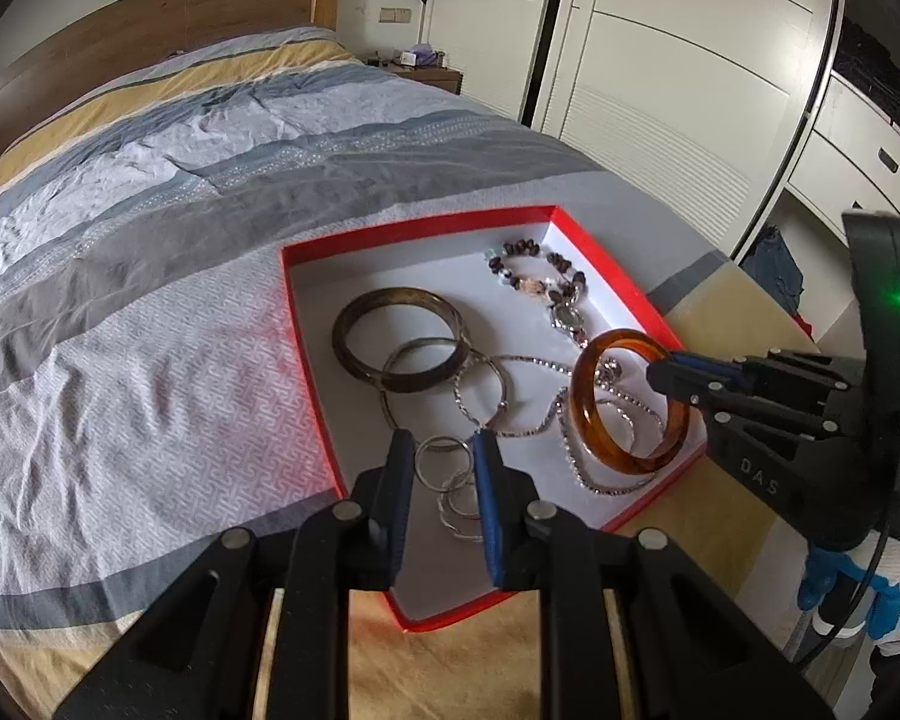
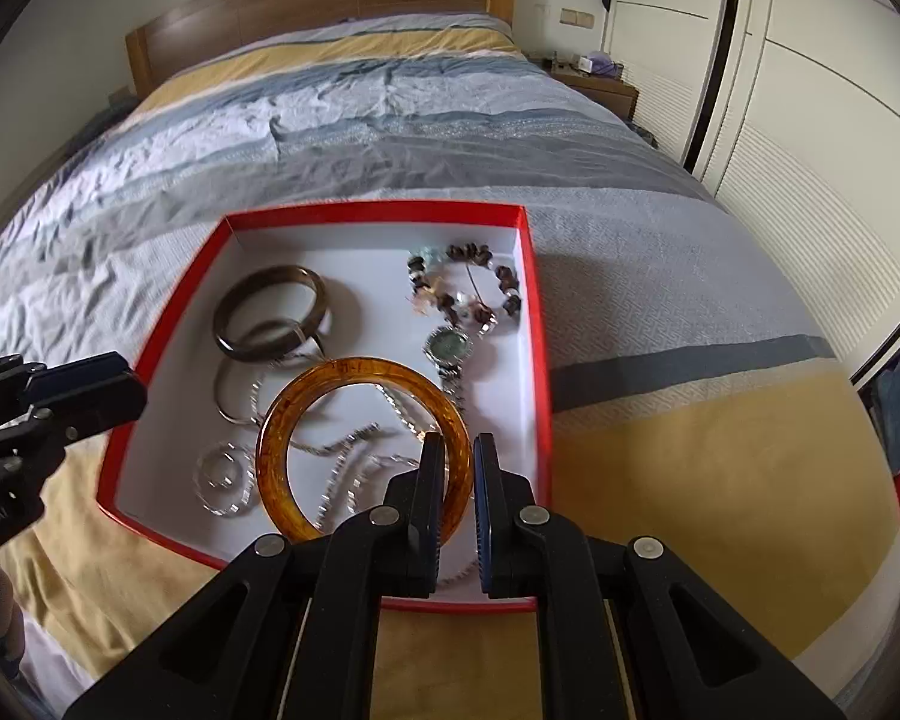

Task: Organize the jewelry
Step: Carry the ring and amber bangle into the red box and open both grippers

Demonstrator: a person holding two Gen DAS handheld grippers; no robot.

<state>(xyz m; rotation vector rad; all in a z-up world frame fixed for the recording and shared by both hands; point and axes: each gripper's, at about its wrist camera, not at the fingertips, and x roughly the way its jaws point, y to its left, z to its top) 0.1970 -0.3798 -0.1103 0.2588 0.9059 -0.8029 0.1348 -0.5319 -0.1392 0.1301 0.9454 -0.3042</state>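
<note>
Right gripper [image 2: 455, 450] pinching the amber bangle [image 2: 306, 420] above the red box [image 2: 534, 324], left gripper [image 1: 438, 450] hovering over it, jaws spread, gripping nothing.

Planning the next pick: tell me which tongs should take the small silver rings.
Left. The left tongs hang empty just above the small silver rings in the red box; the right tongs are shut on the amber bangle.
</note>
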